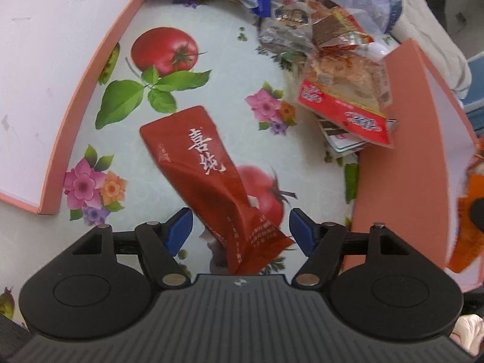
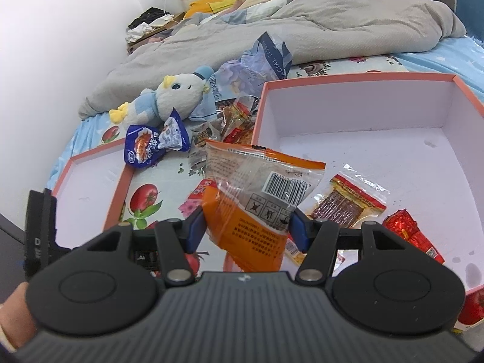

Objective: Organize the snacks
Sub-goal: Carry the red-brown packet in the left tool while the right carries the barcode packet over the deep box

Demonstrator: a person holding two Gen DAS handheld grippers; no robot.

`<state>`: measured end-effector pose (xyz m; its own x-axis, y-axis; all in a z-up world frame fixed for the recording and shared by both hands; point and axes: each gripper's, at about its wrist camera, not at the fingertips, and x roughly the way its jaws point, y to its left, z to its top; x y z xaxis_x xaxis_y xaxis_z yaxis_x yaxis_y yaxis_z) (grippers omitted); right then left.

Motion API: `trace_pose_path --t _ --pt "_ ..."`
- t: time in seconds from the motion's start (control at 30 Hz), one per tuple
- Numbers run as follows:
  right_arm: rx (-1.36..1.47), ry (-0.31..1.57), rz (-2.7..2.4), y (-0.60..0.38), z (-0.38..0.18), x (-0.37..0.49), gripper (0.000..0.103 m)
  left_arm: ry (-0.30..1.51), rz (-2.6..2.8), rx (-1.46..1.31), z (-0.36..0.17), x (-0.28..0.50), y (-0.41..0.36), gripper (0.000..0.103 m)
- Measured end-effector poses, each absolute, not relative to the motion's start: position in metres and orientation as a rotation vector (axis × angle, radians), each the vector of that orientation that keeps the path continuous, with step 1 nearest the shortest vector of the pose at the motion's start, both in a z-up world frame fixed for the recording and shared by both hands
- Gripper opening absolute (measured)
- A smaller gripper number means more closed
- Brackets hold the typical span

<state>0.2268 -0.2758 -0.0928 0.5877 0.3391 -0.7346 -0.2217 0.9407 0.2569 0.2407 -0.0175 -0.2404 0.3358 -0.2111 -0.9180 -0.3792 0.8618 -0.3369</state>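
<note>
Snacks lie heaped on the flowered cloth point(image 1: 217, 69) between two pink-rimmed boxes. The right box point(image 2: 357, 112) holds a red-edged clear packet point(image 2: 348, 202) and a red foil packet point(image 2: 411, 230) near its front edge; its far half is bare. The left box point(image 1: 45, 90) looks bare inside. The left gripper point(image 1: 240, 230) stands released, a dark red sachet point(image 1: 208, 175) between its pads, untouched. The right gripper point(image 2: 246, 228) is clenched on an orange packet point(image 2: 257, 193) over the right box's left edge.
</note>
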Motion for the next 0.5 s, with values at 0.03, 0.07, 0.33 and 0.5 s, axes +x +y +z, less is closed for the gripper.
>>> trace_pose_path --t 0.03,0.07,0.33,0.5 --pt "0.140 0.883 0.327 -0.277 -0.092 0.227 0.060 1.229 0.122 -0.560 -0.240 0.241 -0.018 0.074" --pt "0.138 0.881 0.326 -0.278 -0.092 0.227 0.060 1.224 0.123 -0.552 -0.241 0.242 -0.019 0.074" --pt "0.126 0.881 0.319 -0.286 -0.093 0.229 0.060 1.191 0.130 -0.489 -0.240 0.247 -0.024 0.050" --pt "0.112 0.881 0.315 -0.290 -0.094 0.230 0.060 1.173 0.107 -0.494 -0.237 0.245 -0.020 0.033"
